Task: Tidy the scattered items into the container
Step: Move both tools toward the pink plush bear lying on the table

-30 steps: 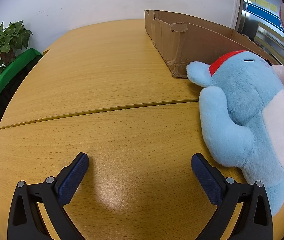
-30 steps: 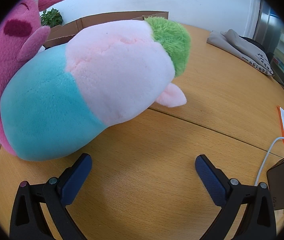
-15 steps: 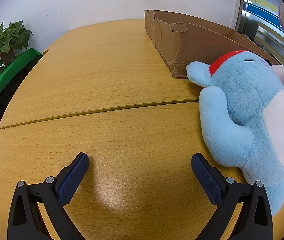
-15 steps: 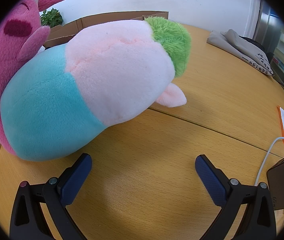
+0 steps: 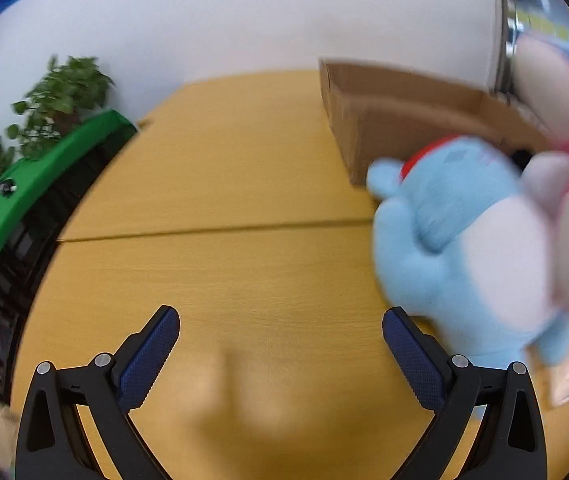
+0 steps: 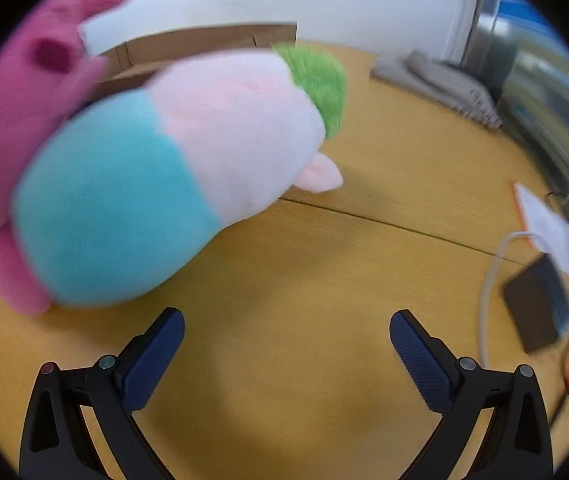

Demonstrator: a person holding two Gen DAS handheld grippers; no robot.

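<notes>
Cardboard box sits open-topped on the wooden table; its contents are hidden. Blue plush, with red band and pale belly, lies just in front of it. Teal-and-pink plush with green tuft lies against pink plush. Left gripper and right gripper gape wide, empty. Frames blurred.
</notes>
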